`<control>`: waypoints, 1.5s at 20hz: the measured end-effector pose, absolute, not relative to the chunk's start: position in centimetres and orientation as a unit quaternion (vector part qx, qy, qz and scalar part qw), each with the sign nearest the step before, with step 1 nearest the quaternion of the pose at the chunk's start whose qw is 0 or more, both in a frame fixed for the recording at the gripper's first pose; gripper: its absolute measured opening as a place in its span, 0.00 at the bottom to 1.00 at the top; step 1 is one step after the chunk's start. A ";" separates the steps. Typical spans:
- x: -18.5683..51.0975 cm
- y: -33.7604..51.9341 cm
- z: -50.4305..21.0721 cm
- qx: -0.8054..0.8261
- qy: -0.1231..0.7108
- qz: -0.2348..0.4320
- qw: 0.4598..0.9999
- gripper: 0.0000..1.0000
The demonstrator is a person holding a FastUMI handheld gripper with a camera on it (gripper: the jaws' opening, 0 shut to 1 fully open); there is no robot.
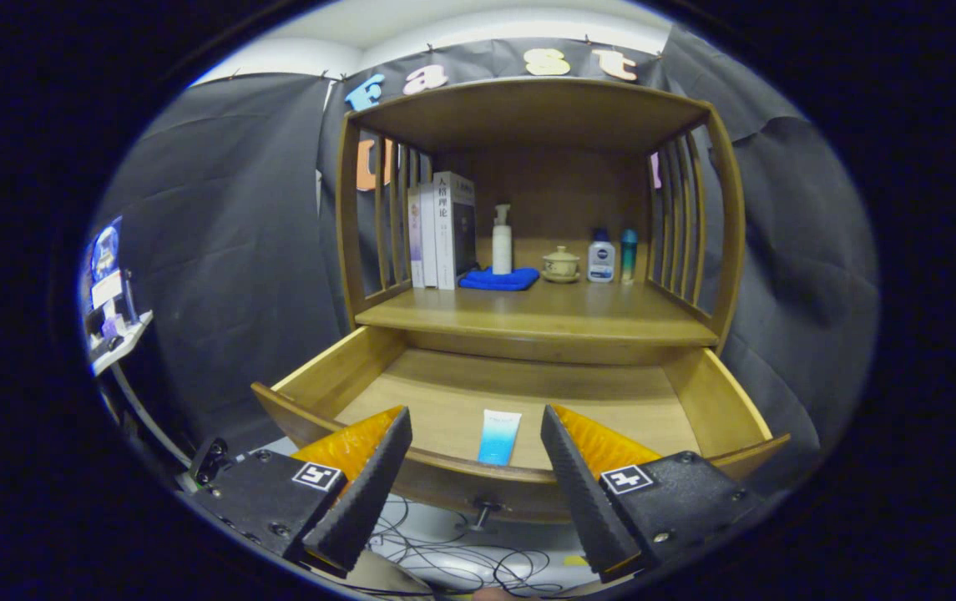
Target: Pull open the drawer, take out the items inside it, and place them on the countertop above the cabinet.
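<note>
The wooden drawer (720,392) stands pulled open under the cabinet's countertop (544,317). Inside it, near its front wall, lies a small blue-and-white tube (499,436), flat on the drawer floor. My gripper (476,419) is open and hovers in front of the drawer's front edge. The tube lies just ahead of the fingers, in line with the gap between them. Neither finger touches the tube or the drawer. The drawer's small knob (486,507) shows below the front wall, between the fingers.
On the countertop stand several books (442,229), a white pump bottle (502,240) on a blue cloth (500,279), a lidded cup (561,265), a small bottle (601,257) and a slim teal bottle (628,255). Slatted sides flank the shelf. Cables (461,568) lie on the floor below.
</note>
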State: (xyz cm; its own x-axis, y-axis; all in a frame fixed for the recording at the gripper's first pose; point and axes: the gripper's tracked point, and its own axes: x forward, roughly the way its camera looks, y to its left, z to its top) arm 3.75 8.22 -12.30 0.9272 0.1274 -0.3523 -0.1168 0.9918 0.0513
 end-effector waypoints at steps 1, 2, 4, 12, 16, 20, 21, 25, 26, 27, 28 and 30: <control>4.3 8.3 -12.4 0.014 0.190 0.067 0.979 0.98; 4.9 8.3 -12.5 0.014 0.203 0.068 0.977 0.98; 6.4 8.4 -13.2 0.016 0.235 0.077 0.969 0.98; 11.6 7.7 -19.1 0.044 0.421 0.085 0.902 0.95; 12.5 7.3 -20.8 0.054 0.486 0.080 0.869 0.94; 12.9 7.7 -22.1 0.041 0.524 0.086 0.846 0.94; 13.0 7.8 -22.4 0.037 0.533 0.086 0.841 0.94; 13.4 7.6 -23.7 0.026 0.565 0.071 0.822 0.94; 13.6 7.6 -24.0 0.022 0.573 0.068 0.816 0.94; 13.4 7.4 -24.2 0.018 0.584 0.065 0.809 0.94; 13.4 7.5 -24.6 0.013 0.593 0.065 0.803 0.94; 13.6 7.5 -25.1 0.005 0.606 0.055 0.793 0.91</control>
State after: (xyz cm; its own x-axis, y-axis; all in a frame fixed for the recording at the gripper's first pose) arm 13.65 7.48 -25.07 0.2592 0.0942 -0.9612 -0.0816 0.9938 0.0754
